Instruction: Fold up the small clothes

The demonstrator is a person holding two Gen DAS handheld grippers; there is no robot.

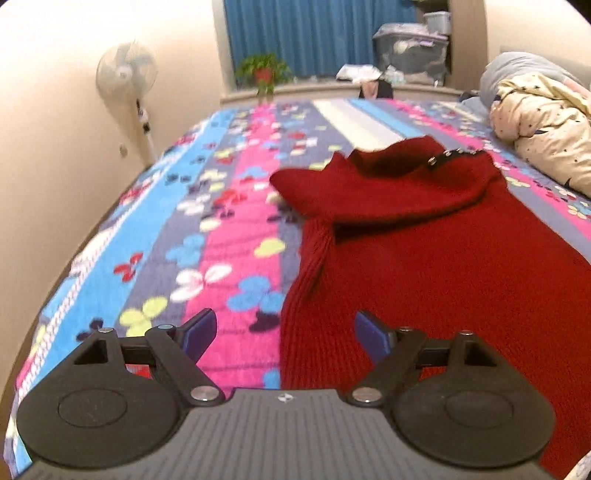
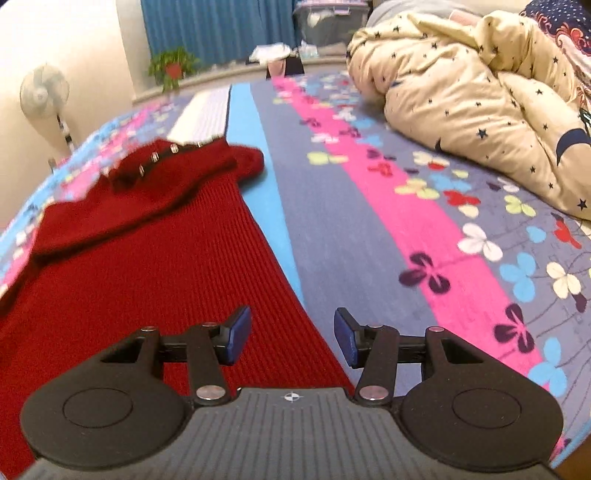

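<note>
A dark red ribbed knit garment (image 1: 424,251) lies on the patterned bed cover (image 1: 221,206), its far end folded over toward me, with a row of metal studs (image 1: 454,153) near the collar. My left gripper (image 1: 284,332) hovers open over the garment's left edge, nothing between its blue pads. In the right wrist view the same garment (image 2: 155,258) fills the left half, studs (image 2: 162,153) at its far end. My right gripper (image 2: 291,334) stands open above the garment's right edge, with only cloth and bed cover below its gap.
A cream star-print quilt (image 2: 480,107) is heaped at the right side of the bed. A standing fan (image 1: 125,74) is by the left wall. A potted plant (image 1: 264,72) and storage boxes (image 1: 410,48) sit on the ledge before blue curtains (image 1: 314,33).
</note>
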